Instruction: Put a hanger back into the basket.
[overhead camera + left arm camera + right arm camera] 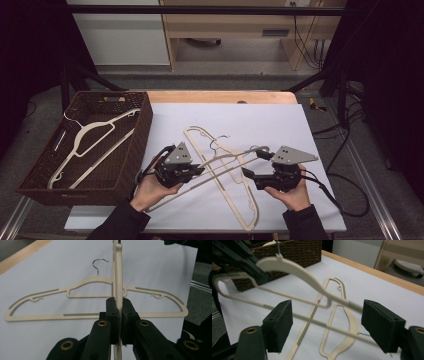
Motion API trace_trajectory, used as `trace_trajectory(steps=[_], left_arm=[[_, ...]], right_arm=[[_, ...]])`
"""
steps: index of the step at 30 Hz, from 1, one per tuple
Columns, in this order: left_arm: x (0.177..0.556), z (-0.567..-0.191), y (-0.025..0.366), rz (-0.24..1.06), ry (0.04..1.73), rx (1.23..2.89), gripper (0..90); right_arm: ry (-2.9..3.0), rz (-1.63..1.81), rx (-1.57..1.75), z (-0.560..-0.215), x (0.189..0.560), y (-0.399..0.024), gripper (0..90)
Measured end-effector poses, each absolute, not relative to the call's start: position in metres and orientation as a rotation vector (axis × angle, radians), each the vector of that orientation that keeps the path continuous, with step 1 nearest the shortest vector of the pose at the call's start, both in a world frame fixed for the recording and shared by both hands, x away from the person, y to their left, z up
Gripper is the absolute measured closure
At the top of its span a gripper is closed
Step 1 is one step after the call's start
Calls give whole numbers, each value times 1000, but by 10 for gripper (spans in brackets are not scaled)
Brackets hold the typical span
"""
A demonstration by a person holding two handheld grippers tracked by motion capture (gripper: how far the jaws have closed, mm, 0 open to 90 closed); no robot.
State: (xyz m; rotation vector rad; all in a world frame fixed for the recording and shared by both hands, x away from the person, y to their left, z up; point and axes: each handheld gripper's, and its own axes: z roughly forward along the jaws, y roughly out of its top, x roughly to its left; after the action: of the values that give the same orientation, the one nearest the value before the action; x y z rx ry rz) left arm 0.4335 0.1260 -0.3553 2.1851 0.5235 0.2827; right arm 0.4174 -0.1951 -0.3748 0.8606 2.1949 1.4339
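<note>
A cream plastic hanger [227,159] is lifted at a slant over the white sheet, and my left gripper [199,170] is shut on its edge. In the left gripper view the jaws [119,312] pinch that hanger [117,277] edge-on. A second cream hanger [231,200] lies flat on the sheet beneath it [82,314]. My right gripper [254,164] is open at the lifted hanger's hook end. In the right gripper view, the wide-apart jaws [330,322] have the raised hanger [294,268] passing over them, the flat hanger [352,325] below, and the left gripper [234,255] far off.
A brown wicker basket [142,135] stands at the left of the table with another cream hanger [85,135] inside it; it also appears behind the sheet [294,250]. The white sheet [280,120] covers a wooden table. Cables trail off the right edge.
</note>
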Motion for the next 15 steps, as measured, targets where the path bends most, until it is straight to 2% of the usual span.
trace_trajectory(steps=[6,11,15], left_arm=[[427,-328,139,314,528,2119,863],[426,-303,148,359,545,2101,863],[427,-284,160,385,548,2079,863]], right_arm=[[2134,1404,979,-383,415,-214,133],[2096,1353,1034,-387,413,-222,86],[2088,1354,1055,-389,412,-226,84]])
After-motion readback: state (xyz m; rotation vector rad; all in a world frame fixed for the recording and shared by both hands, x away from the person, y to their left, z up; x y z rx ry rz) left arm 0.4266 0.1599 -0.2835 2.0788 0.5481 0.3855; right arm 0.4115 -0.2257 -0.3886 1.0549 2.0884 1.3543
